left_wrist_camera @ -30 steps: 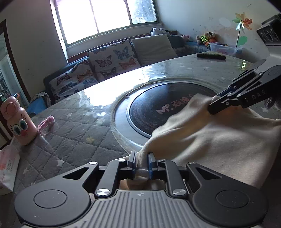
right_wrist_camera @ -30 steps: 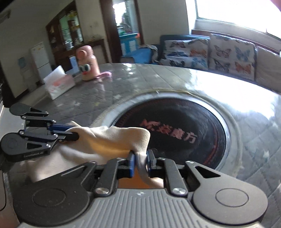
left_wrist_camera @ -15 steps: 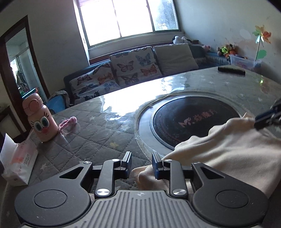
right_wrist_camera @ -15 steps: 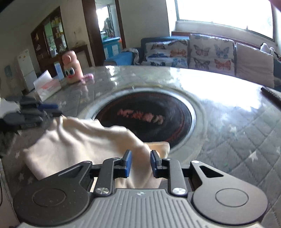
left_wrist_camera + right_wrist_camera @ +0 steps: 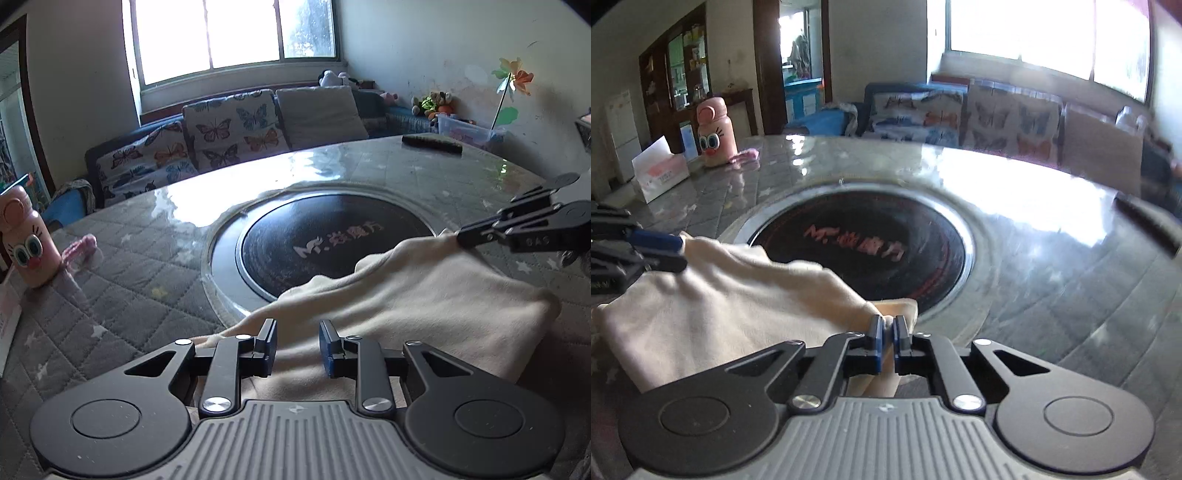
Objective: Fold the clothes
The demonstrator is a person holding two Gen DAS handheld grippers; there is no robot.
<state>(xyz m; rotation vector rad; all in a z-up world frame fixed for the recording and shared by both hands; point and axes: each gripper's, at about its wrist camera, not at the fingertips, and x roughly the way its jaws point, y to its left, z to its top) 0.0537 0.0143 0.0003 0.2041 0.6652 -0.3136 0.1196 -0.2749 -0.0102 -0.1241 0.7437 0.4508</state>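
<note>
A cream cloth (image 5: 424,302) lies folded on the near side of the round table, overlapping the rim of the dark hotplate (image 5: 332,240). My left gripper (image 5: 297,347) stands open over the cloth's near left edge, the fabric below its fingers. In the right wrist view my right gripper (image 5: 888,341) is shut on a corner of the cloth (image 5: 720,302), which is pinched between its blue pads. The right gripper (image 5: 460,238) also shows in the left wrist view, holding that far right corner slightly raised. The left gripper (image 5: 677,251) appears at the cloth's left edge.
The table (image 5: 129,266) has a grey quilted cover under glass. A pink cartoon bottle (image 5: 27,243) and a tissue box (image 5: 661,173) stand at its left side, and a dark remote (image 5: 432,143) lies at the far right. A butterfly-print sofa (image 5: 229,129) is behind.
Both grippers let go of the cloth half a second ago. The right gripper has since shut on a cloth corner. The left has stayed open and drawn back a little.
</note>
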